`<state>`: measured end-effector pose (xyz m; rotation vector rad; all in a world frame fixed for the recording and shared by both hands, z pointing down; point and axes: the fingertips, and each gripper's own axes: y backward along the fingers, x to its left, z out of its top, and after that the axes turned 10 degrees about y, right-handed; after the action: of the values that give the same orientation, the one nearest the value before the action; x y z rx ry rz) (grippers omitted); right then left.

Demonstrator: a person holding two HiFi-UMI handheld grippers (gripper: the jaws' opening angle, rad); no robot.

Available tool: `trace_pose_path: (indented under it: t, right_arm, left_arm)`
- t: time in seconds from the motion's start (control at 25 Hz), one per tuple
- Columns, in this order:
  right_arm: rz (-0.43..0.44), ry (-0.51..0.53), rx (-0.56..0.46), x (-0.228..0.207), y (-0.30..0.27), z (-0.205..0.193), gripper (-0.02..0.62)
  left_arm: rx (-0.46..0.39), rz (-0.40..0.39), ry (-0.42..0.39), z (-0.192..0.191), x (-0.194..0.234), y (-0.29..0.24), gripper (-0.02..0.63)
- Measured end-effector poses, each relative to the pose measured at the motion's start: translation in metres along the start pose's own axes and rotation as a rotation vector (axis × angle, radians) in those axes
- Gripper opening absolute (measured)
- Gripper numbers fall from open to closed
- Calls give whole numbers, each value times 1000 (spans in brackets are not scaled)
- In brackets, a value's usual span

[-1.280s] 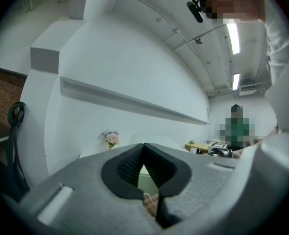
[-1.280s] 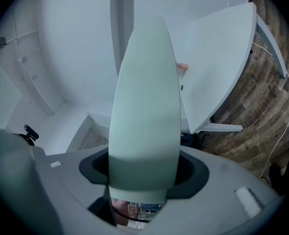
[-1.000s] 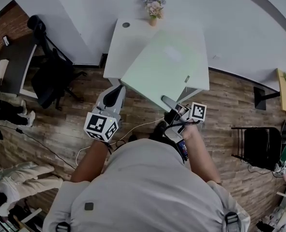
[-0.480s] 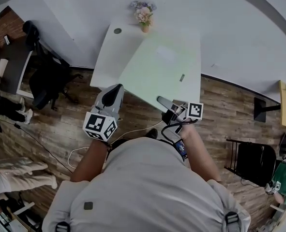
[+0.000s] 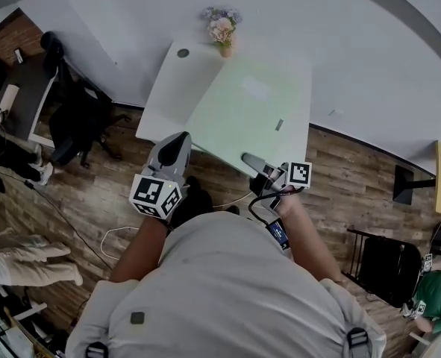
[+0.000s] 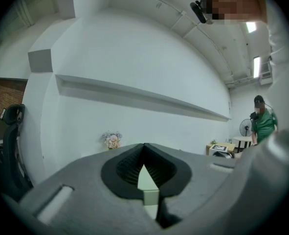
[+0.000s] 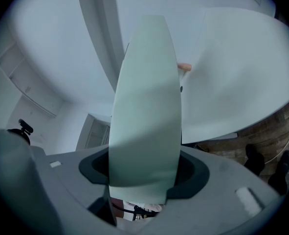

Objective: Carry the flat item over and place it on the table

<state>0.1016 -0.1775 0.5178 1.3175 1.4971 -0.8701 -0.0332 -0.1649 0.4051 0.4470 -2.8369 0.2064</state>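
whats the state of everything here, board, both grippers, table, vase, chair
pale green flat board: held at its near edge by both grippers, over the table, not released
left gripper: shut on the board's edge
right gripper: shut on the board
white rectangular table: standing by the wall, partly hidden by the board
small vase of flowers: upright at the table's far edge
black office chair: upright

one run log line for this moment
item: green board at white table | left hand-held gripper: shut on board | right hand-held gripper: shut on board | placed: not yet
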Motion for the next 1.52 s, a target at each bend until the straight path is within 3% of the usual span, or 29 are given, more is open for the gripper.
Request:
trace_pose_path:
  t: [0.24, 0.76, 1.04, 1.52]
  right_arm:
    - [-17, 6, 15, -12, -3, 15, 298]
    - [-122, -12, 53, -76, -41, 46, 302]
    - [-193, -12, 96, -118, -57, 48, 304]
    - [-336, -100, 160, -197, -90, 47, 305]
  left_arm:
    - [5, -18, 6, 0, 6, -24, 0]
    - [84, -33, 32, -12, 70, -81, 0]
    - [142, -29, 49, -34, 102, -99, 0]
    - [252, 3, 117, -73, 176, -117, 0]
